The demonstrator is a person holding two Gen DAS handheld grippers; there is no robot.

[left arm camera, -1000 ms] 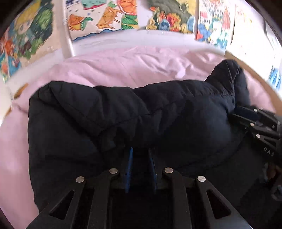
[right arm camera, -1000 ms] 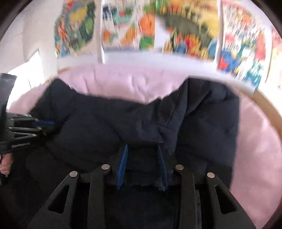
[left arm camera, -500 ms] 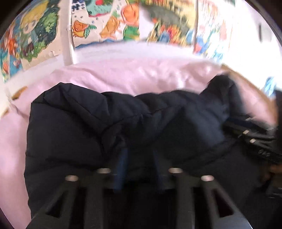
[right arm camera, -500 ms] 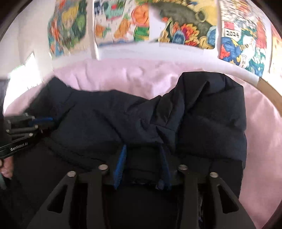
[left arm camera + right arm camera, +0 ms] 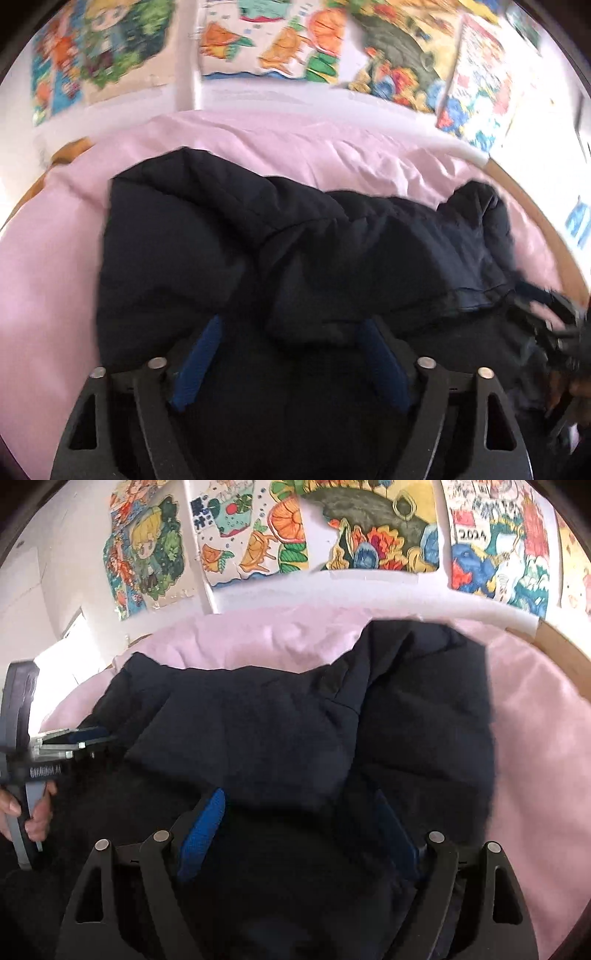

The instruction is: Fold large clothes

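Note:
A dark navy padded jacket (image 5: 229, 243) lies bunched on a pink bed sheet (image 5: 48, 258); it also fills the middle of the right wrist view (image 5: 258, 731). My left gripper (image 5: 291, 325) is open, its blue pads spread wide over the jacket's near fold. My right gripper (image 5: 303, 801) is open too, pads apart with jacket fabric lying between them. The left gripper shows at the left edge of the right wrist view (image 5: 92, 738), held by a hand. The right gripper shows blurred at the right edge of the left wrist view (image 5: 546, 317).
A white wall with several colourful drawings (image 5: 369, 528) stands behind the bed. A wooden bed edge (image 5: 565, 653) runs along the right side. Pink sheet (image 5: 546, 760) shows to the right of the jacket.
Both grippers have opened: their pads held a fold of the jacket close together before and now stand wide apart. The jacket's folded edge has dropped onto the bed.

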